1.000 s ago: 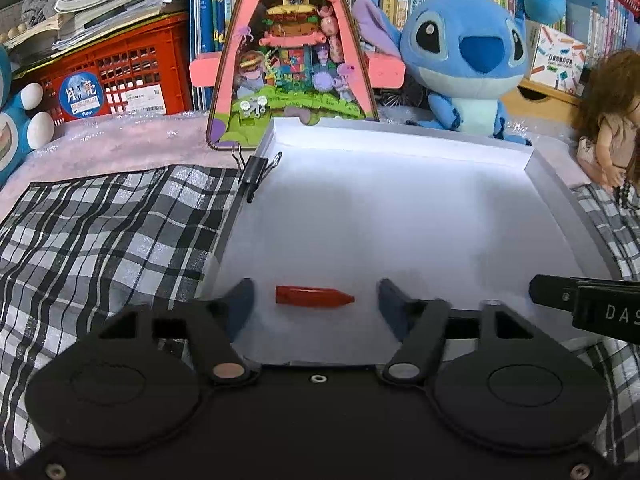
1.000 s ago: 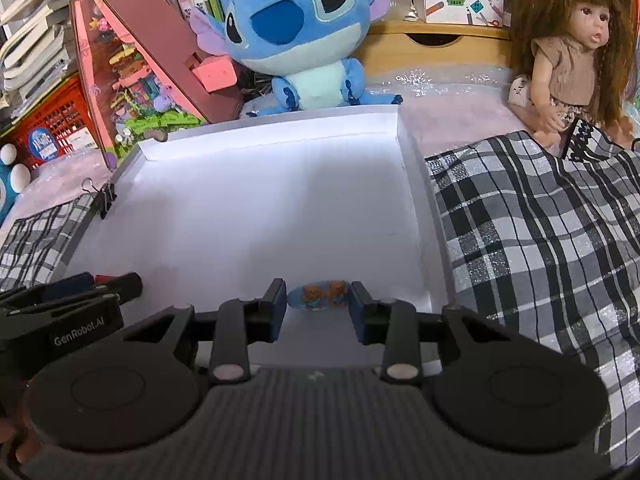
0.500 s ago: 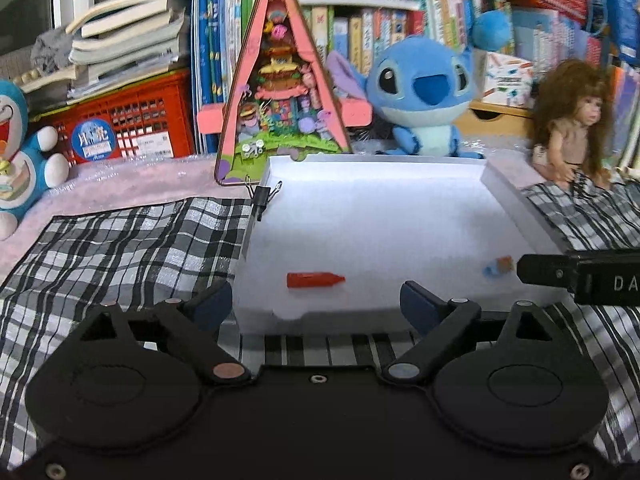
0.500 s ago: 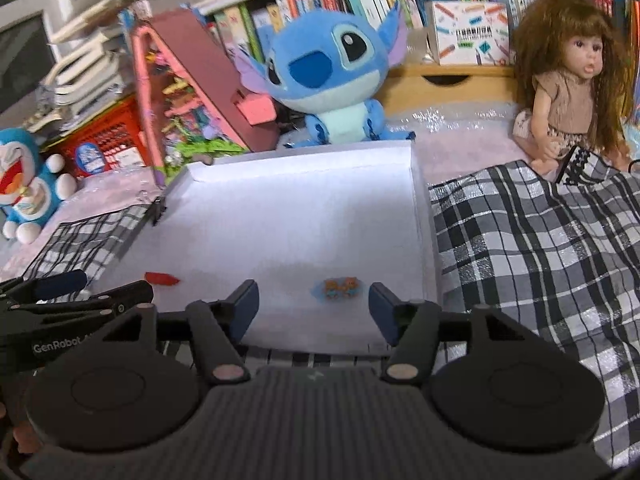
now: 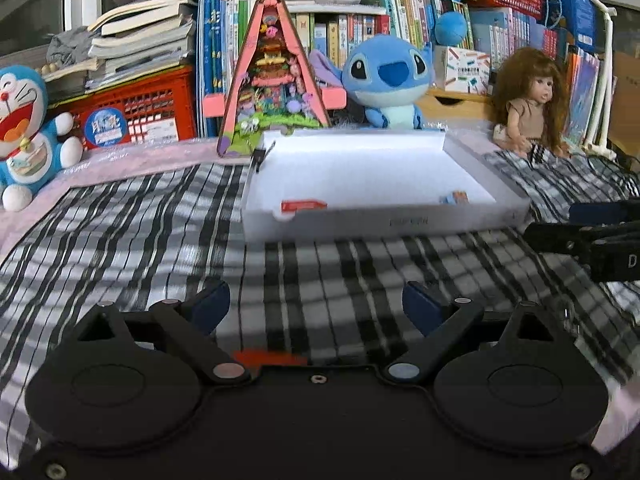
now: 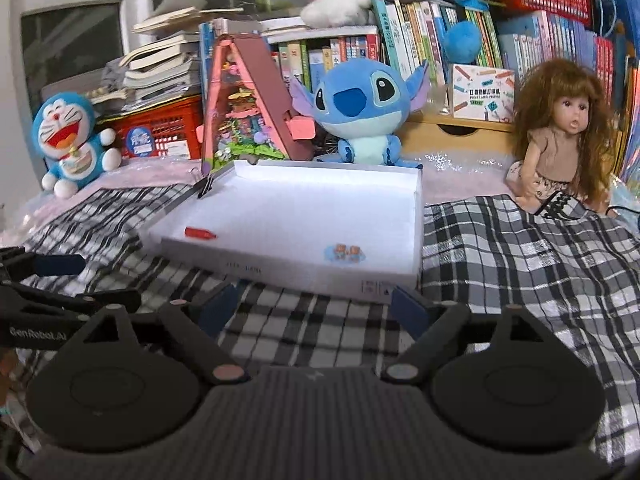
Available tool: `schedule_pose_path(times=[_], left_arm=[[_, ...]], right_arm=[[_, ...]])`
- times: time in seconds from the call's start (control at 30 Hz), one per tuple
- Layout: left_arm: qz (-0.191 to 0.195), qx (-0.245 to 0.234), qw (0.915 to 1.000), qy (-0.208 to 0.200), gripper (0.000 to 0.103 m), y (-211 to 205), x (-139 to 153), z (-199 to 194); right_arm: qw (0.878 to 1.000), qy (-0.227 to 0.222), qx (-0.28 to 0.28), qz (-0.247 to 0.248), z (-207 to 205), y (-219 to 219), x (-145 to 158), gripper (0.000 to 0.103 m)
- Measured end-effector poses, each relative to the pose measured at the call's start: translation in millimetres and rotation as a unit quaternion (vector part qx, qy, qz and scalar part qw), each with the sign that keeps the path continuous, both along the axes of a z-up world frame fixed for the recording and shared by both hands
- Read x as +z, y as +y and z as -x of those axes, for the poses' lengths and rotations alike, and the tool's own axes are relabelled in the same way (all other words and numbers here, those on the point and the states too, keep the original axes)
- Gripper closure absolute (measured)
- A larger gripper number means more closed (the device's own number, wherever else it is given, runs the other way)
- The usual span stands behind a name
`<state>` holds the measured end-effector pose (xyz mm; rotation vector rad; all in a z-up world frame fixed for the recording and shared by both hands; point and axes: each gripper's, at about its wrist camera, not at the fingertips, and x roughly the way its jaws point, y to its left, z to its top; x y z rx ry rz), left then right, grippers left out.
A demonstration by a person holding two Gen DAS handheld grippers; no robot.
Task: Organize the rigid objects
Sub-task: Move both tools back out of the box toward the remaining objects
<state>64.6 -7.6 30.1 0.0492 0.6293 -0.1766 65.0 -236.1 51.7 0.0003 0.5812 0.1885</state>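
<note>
Nearest to me, the left gripper (image 5: 316,306) hangs over the black-and-white checked cloth (image 5: 120,232), its jaws spread wide with nothing but plaid between them. A smear of red (image 5: 270,357) shows right at the gripper's body; it is too blurred to tell what it is. Beside it, the right gripper (image 6: 314,306) also sits above the cloth, jaws opening, nothing between them either. Each gripper shows at the edge of the other's view.

Just beyond both sits the white tray (image 6: 316,280), shallow and rectangular, resting on the cloth with small printing on its near wall. Inside, close to the near wall on the left, lies the red piece (image 6: 199,233): slim, solid red, lying flat, one end tapering to a point. Over towards the near right corner lies the small blue piece (image 6: 345,253), pale blue with two little orange-brown figures on it. The two are well apart. A black binder clip (image 6: 205,188) grips the tray's far left corner.

Behind the tray stands a pink triangular toy house (image 5: 274,80), a blue plush (image 6: 360,114) next to it, a doll (image 6: 560,140) with long brown hair at the right, a blue-and-white cat plush (image 6: 74,140) at the left, then a red crate (image 5: 140,114) and shelves of books (image 5: 400,12).
</note>
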Motion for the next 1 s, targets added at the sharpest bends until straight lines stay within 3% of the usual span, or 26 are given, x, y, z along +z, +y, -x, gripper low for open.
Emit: schedule_pose_path(times=[0.3, 0.6, 0.83, 0.87, 1.0], left_arm=[[0.007, 0.019, 0.9998, -0.001, 0.011, 18.4, -9.9, 33.7], [0.001, 0.003, 1.0000, -0.005, 0.045, 18.0, -15.6, 59.2], [-0.005, -0.014, 0.9993, -0.034, 0.071, 8.6, -13.4, 69.9], [-0.005, -0.018, 0.9991, -0.037, 0.077, 6.9, -12.7, 70.6], [0.000, -0.033, 0.9988, -0.037, 0.080, 1.0, -12.7, 69.7]], right_arm=[[0.999, -0.010, -0.004, 0.032, 34.2, -7.3, -12.1, 0.011], [0.999, -0.015, 0.002, 0.043, 54.8, -5.0, -19.0, 0.011], [0.998, -0.027, 0.021, 0.060, 66.8, 6.0, -24.2, 0.012], [0.997, -0.029, 0.025, 0.062, 68.6, 7.5, -24.9, 0.015], [0.997, -0.033, 0.028, 0.069, 72.9, 11.7, -27.0, 0.028]])
